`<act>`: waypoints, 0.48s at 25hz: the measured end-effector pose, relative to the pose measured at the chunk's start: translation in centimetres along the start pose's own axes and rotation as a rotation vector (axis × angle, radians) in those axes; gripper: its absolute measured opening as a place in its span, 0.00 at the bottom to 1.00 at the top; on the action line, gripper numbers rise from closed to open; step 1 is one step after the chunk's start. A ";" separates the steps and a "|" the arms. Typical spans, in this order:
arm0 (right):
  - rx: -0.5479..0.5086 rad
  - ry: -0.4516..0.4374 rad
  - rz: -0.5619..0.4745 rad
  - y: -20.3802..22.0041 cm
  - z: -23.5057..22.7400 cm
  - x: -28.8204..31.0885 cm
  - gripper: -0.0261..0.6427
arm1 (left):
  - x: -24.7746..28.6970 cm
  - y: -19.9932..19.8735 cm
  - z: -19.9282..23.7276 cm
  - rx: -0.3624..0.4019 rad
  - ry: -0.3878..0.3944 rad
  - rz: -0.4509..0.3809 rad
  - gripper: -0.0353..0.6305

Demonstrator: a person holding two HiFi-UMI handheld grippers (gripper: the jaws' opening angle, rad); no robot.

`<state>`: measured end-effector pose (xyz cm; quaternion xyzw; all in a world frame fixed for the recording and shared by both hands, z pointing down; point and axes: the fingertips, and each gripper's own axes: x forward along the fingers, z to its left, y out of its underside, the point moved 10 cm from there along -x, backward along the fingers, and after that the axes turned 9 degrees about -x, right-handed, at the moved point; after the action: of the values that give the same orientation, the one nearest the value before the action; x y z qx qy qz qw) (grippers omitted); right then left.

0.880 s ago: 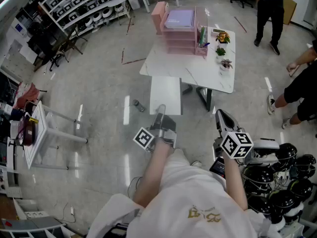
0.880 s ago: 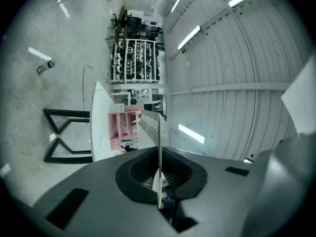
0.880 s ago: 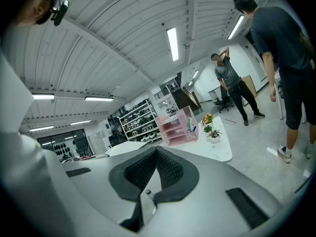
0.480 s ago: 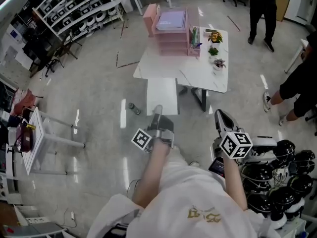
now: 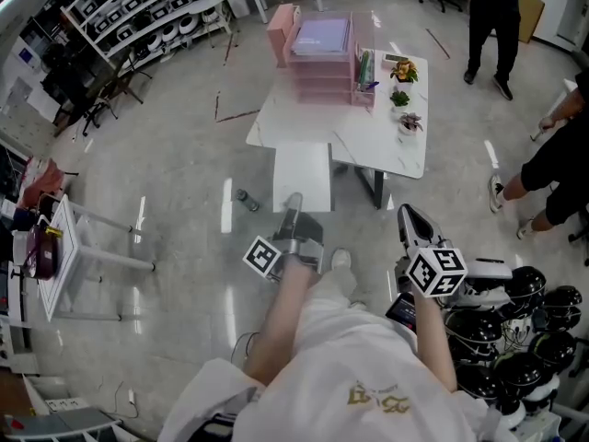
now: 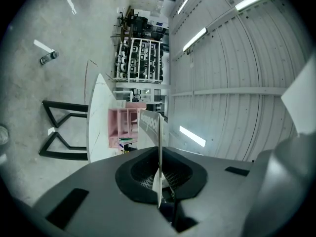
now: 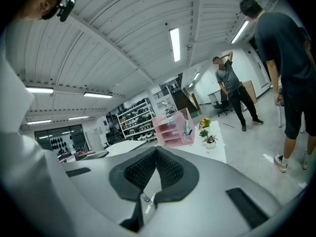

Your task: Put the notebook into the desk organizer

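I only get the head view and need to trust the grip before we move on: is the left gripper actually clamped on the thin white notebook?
Observer: Yes, the left gripper view shows the left gripper shut on the thin white notebook, which stands edge-on between its jaws.
Operator: Is the right gripper carrying anything?
Observer: No, in the right gripper view the right gripper has its tips together with nothing between them.

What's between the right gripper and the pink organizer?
Head view: shiny floor, then the white table, between the right gripper and organizer. Small plants stand beside that line.
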<state>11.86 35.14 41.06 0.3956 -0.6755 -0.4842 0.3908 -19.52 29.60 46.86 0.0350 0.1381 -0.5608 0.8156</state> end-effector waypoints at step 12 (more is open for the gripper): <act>-0.033 0.014 0.065 -0.8 -6.2 11.5 0.06 | 11.8 -2.7 6.0 -0.090 -0.001 -0.025 0.09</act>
<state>13.26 22.30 43.39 0.3704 -0.6770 -0.4797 0.4176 -16.93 16.66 49.77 -0.0037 0.1630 -0.5641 0.8094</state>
